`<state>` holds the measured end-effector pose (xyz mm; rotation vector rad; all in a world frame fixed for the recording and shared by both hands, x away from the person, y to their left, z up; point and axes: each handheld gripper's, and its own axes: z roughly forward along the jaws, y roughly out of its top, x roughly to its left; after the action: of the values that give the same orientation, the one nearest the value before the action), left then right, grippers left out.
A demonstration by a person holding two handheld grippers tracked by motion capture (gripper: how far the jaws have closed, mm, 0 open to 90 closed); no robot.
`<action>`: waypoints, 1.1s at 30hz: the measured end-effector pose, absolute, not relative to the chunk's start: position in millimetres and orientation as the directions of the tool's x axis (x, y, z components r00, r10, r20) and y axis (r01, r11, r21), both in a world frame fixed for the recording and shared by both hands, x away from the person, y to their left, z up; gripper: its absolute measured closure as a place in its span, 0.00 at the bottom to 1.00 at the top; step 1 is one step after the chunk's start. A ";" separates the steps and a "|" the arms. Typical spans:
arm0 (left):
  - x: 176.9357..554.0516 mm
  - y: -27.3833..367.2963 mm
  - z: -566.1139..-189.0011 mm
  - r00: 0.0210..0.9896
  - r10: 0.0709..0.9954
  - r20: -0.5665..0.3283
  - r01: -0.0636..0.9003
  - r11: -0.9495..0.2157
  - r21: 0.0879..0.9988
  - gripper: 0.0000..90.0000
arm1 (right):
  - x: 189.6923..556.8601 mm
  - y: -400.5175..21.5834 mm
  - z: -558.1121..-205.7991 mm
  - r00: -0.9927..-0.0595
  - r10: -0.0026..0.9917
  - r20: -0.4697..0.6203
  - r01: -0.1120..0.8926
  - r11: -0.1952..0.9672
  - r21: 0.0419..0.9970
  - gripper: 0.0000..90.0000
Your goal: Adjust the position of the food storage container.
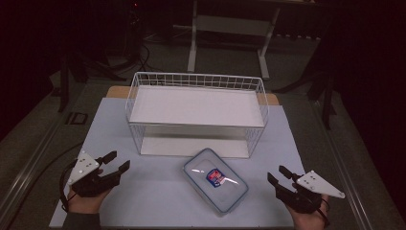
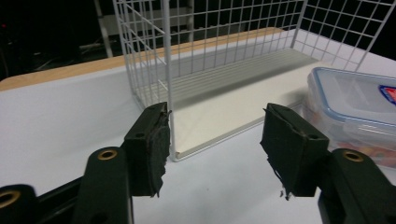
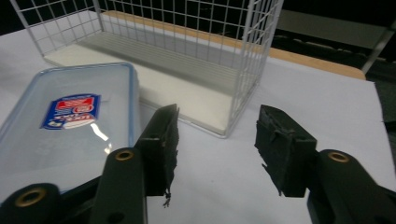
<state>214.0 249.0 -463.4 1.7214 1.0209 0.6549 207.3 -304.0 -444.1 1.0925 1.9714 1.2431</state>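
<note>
1. We see the clear rectangular plastic food container with a blue-rimmed lid and a red-and-blue label (image 1: 215, 179) lying flat on the white-covered tabletop (image 1: 143, 201), just in front of the white wire-mesh two-tier shelf rack (image 1: 196, 115), between our two hands.
2. Its long axis runs diagonally in the high view, from upper left near the rack's lower tier to lower right toward us.
3. Left gripper (image 1: 116, 165): fingers spread wide, holding nothing, resting at the left of the tabletop. In the left gripper view the container (image 2: 355, 112) lies ahead and off to the right of the fingers (image 2: 292, 147), apart from them.
4. Right gripper (image 1: 279, 175): fingers also spread, empty. In the right gripper view the container (image 3: 65, 130) sits to the left of the fingers (image 3: 163, 140), near but not touching.
5. We judge the right gripper somewhat nearer, facing the container's near right corner; the left faces the long left side across a wider gap.
</note>
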 end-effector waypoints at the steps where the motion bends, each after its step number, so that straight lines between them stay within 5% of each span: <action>1: 214.6 248.2 -463.8 0.502 0.864 -0.036 0.333 -0.155 0.930 0.47 | 206.4 -302.3 -443.7 -0.514 0.857 -0.033 0.340 0.239 0.909 0.57; 19: 226.6 228.3 -458.0 0.550 0.834 -0.040 0.324 -0.169 0.931 0.67 | 198.4 -275.8 -449.2 -0.581 0.814 -0.007 0.376 0.276 0.885 0.76; 25: 231.0 215.8 -456.0 0.572 0.820 -0.021 0.314 -0.196 0.929 0.80 | 197.6 -273.8 -453.0 -0.584 0.812 0.009 0.406 0.282 0.869 0.91; 33: 241.2 193.5 -456.9 0.629 0.777 -0.007 0.311 -0.243 0.919 0.96 | 195.5 -269.2 -457.7 -0.583 0.812 0.024 0.447 0.296 0.844 0.99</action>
<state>241.2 193.5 -456.9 1.8228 0.8746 0.5665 195.5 -269.2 -457.7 1.1266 2.1596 1.2048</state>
